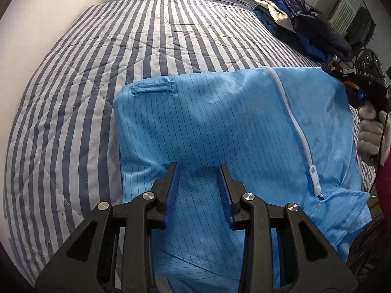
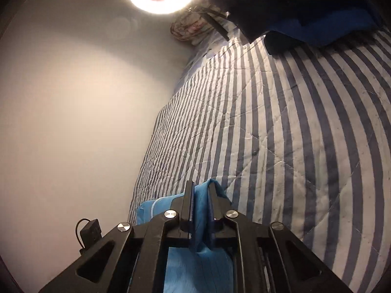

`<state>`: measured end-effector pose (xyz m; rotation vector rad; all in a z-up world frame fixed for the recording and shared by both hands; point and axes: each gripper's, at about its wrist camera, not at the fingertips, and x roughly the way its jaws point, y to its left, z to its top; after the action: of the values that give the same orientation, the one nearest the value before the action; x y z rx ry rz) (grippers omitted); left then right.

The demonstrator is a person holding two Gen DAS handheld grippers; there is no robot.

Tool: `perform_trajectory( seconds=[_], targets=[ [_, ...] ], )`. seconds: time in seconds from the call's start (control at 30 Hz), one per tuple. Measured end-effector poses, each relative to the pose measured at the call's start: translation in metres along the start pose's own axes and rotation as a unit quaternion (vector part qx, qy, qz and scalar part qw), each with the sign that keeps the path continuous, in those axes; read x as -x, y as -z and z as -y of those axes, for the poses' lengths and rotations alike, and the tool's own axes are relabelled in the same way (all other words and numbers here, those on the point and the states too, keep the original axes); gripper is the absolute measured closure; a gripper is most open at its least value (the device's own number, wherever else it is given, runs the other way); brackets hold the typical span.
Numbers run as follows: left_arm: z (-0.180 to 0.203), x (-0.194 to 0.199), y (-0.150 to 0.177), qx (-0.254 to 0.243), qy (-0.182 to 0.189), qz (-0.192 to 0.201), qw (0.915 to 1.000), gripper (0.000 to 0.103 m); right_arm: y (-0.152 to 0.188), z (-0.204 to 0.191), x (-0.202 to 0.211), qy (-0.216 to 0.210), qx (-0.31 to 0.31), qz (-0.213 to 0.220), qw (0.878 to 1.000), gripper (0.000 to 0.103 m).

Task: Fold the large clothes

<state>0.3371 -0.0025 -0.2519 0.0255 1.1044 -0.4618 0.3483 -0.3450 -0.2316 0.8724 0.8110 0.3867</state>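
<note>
While the blue garment (image 1: 220, 127) lies spread on the striped quilt (image 1: 97, 61) with its white zipper (image 1: 293, 122) running down the near right side, my right gripper (image 2: 201, 195) has its jaws pinched tight on a bunched edge of the cloth at the far right corner, and my left gripper (image 1: 198, 171) hangs just above the middle of the fabric with its jaws partly apart and nothing between the blue pads (image 1: 174, 188). I judge the step in hand to be taking hold for the next fold, and only one side is secured. To do it well I should bring the left jaws down to the matching edge on the left, near the small belt loop (image 1: 151, 88), and bite a single clean layer, not a wad. Then both hands should lift evenly so the zipper line stays straight and the fold lands square. One risk: pulling with the right alone would skew the cloth toward the pile of folded clothes (image 1: 293, 24).
</note>
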Motion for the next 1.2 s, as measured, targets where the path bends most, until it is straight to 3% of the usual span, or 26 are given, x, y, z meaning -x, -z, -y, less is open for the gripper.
perform_trajectory(
  seconds=[0.13, 0.27, 0.4, 0.47, 0.5, 0.63, 0.7, 0.83, 0.9, 1.03, 1.2],
  targets=[
    [0.001, 0.000, 0.001, -0.005, -0.005, 0.001, 1.0000, 0.069, -0.006, 0.006, 0.013, 0.062, 0.002, 0.037, 0.997, 0.103],
    [0.001, 0.005, -0.001, -0.003, 0.000, 0.001, 1.0000, 0.069, 0.003, -0.042, 0.023, 0.103, 0.110, 0.021, 0.988, 0.100],
    [-0.007, 0.029, -0.012, 0.022, 0.012, 0.042, 0.9988, 0.069, 0.032, -0.099, 0.003, 0.097, 0.233, -0.023, 0.967, 0.090],
    [-0.009, 0.040, -0.019, 0.026, 0.000, 0.071, 0.9971, 0.069, 0.045, -0.106, -0.017, 0.140, 0.271, -0.052, 0.951, 0.090],
    [-0.012, 0.041, -0.023, 0.032, -0.004, 0.079, 0.9964, 0.069, 0.049, -0.099, -0.026, 0.172, 0.273, -0.064, 0.944, 0.090],
    [-0.021, 0.020, -0.026, 0.036, -0.029, 0.061, 0.9971, 0.069, 0.054, -0.048, -0.043, 0.233, 0.205, -0.094, 0.946, 0.091],
    [-0.024, -0.005, -0.021, 0.022, -0.042, 0.023, 0.9986, 0.069, 0.060, -0.051, -0.037, 0.233, 0.211, -0.086, 0.945, 0.094],
    [-0.021, 0.007, -0.021, 0.024, -0.048, 0.037, 0.9979, 0.069, 0.061, -0.077, -0.013, 0.222, 0.230, -0.081, 0.944, 0.076],
    [-0.020, 0.025, -0.018, 0.032, -0.039, 0.058, 0.9970, 0.069, 0.068, -0.098, 0.009, 0.200, 0.248, -0.082, 0.944, 0.074],
    [-0.009, 0.071, -0.005, 0.053, 0.007, 0.088, 0.9947, 0.069, 0.103, -0.143, 0.040, 0.138, 0.287, -0.084, 0.944, 0.066],
    [0.023, 0.112, 0.034, 0.047, 0.062, 0.096, 0.9923, 0.069, 0.157, -0.175, 0.052, 0.083, 0.332, -0.115, 0.932, 0.038]
  ],
)
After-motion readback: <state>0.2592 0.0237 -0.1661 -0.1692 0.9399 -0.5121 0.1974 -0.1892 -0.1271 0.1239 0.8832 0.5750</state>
